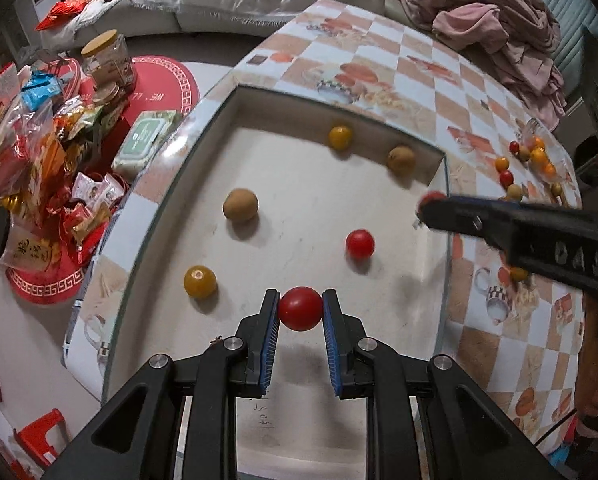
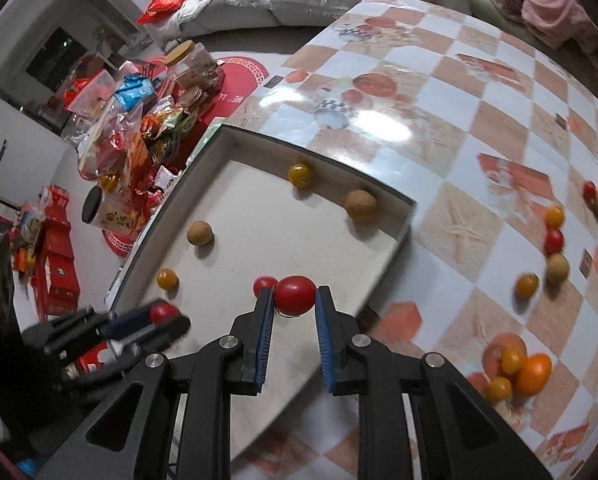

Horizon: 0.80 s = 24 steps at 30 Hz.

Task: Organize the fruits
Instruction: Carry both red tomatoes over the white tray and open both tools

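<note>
Left wrist view: tray (image 1: pixel 235 112) holds five fruits, left gripper (image 1: pixel 301 308) and right gripper (image 2: pixel 295 300) each clamp a red tomato (image 1: pixel 301 309) over it, loose fruits (image 2: pixel 555 240) remain on worktop (image 2: pixel 459 152); roughly midway

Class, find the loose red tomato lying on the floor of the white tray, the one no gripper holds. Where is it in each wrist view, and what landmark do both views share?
Left wrist view: the loose red tomato lies right of centre, above the left gripper.
Right wrist view: the same tomato peeks out beside the right gripper, just to its left.
Shared landmark: the white tray.
</note>
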Each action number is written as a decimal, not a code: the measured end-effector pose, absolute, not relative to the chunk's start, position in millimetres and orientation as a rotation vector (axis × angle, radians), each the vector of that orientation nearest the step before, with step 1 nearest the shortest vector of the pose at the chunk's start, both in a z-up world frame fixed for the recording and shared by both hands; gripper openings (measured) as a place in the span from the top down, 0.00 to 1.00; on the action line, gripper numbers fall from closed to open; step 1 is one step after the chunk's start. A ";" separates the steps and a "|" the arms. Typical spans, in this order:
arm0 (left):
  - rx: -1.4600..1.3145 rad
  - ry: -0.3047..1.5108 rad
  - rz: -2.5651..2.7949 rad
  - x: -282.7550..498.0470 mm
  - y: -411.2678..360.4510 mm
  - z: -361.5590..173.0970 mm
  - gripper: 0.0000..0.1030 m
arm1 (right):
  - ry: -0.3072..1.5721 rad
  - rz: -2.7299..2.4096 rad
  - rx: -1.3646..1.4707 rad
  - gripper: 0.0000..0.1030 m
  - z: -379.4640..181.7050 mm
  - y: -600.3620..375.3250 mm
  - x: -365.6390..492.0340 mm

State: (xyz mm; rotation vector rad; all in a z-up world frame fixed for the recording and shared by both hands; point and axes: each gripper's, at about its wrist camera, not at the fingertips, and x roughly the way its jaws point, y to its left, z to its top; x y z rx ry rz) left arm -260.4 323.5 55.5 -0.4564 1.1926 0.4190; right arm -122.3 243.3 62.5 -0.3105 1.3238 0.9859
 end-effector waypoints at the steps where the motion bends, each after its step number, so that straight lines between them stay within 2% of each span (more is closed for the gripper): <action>1: -0.453 1.195 0.420 -260.1 323.1 52.9 0.78 | 1.326 0.985 -0.317 0.78 59.4 248.2 -121.0; 15: -0.405 1.242 0.434 -257.8 320.4 28.8 0.78 | 1.330 0.931 -0.416 0.77 21.4 285.7 -109.6; 24: -0.358 1.280 0.429 -257.6 316.0 21.0 0.77 | 1.323 0.926 -0.455 0.75 16.9 286.2 -112.9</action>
